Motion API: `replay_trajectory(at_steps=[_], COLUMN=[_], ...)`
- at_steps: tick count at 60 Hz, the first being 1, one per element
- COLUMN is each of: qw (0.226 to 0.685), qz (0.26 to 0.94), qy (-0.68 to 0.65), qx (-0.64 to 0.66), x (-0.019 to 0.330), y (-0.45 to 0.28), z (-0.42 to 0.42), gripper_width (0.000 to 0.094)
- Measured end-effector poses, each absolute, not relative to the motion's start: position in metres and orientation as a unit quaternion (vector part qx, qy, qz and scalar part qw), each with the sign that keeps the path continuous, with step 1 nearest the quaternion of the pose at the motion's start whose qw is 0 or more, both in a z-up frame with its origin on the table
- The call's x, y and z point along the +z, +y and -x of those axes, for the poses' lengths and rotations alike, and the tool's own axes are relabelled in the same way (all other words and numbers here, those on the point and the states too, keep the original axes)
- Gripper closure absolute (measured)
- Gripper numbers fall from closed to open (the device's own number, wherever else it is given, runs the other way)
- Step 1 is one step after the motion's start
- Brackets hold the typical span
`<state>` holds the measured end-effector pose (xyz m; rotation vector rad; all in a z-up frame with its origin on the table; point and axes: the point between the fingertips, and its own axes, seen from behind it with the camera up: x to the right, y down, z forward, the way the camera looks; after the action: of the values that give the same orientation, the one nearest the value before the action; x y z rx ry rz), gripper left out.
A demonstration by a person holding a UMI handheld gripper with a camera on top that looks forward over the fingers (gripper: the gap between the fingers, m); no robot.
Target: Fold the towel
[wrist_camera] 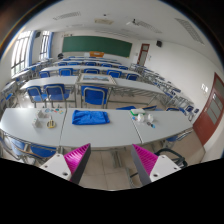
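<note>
A blue towel (90, 118) lies flat on a long white table (110, 132), well beyond my fingers. My gripper (112, 160) is open, its two magenta pads (78, 158) set wide apart with only bare floor showing between them. It hangs in the aisle in front of the table, some way back from the towel and not touching anything.
Small items (43, 121) stand on the table left of the towel, and a few more objects (143, 117) lie to its right. Rows of desks with blue chairs (94, 96) fill the room behind. A green chalkboard (97, 44) is on the far wall, a red-brown door (210, 115) at the right.
</note>
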<state>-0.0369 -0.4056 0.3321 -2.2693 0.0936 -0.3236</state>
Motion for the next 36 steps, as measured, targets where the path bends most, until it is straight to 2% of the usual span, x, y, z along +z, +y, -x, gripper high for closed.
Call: replay_trajectory(at_steps=[9, 16, 27, 36], qw=[0.394, 0.384, 0.382, 0.395], qz=[0.907, 0.911, 0.916, 0.917], qy=[0.045, 0.046, 0.032, 0.017], qx=[-0.143, -0.146, -0.123, -0.06], x=[0.316, 0.281, 0.203, 0.149], y=[-0.407, -0.388, -0.355, -0.289], z=[0.037, 0.05, 0.105, 0.174], gripper_width=[0.0088, 0.0087, 0.0084, 0.0088])
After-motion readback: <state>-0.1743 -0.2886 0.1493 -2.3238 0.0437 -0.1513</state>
